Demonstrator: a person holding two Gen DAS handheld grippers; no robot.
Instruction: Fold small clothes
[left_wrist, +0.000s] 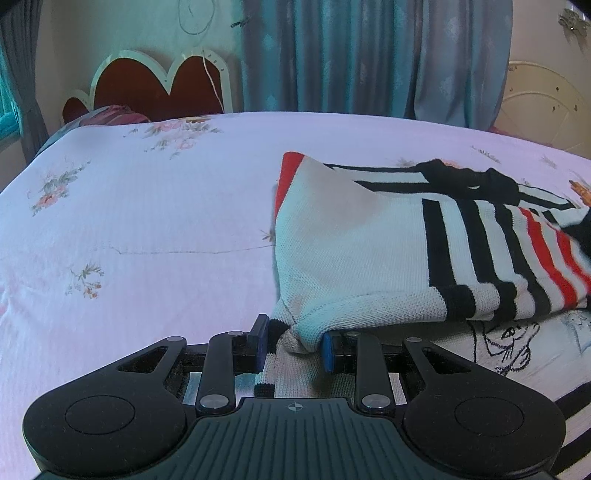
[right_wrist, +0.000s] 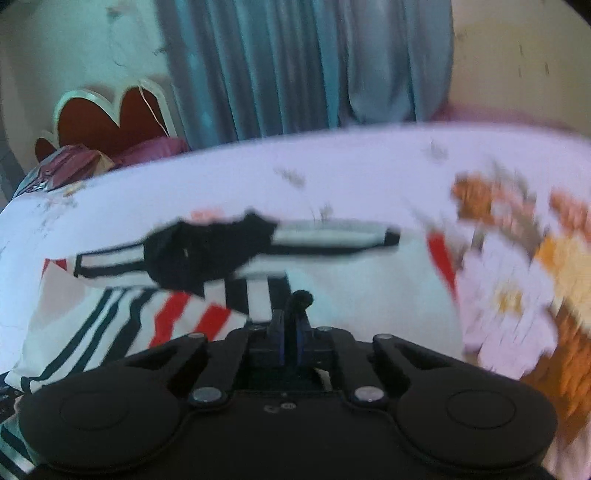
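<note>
A small white knit sweater with black and red stripes lies partly folded on the bed, right of centre in the left wrist view. My left gripper is shut on a bunched white edge of the sweater, the cloth filling the gap between its blue pads. In the blurred right wrist view the sweater lies ahead with its black collar at the left. My right gripper is shut on a black edge of the sweater that sticks up between the fingers.
The bed sheet is pale pink with small flowers and stretches wide to the left. A red scalloped headboard and a pillow are at the far left. Teal curtains hang behind the bed.
</note>
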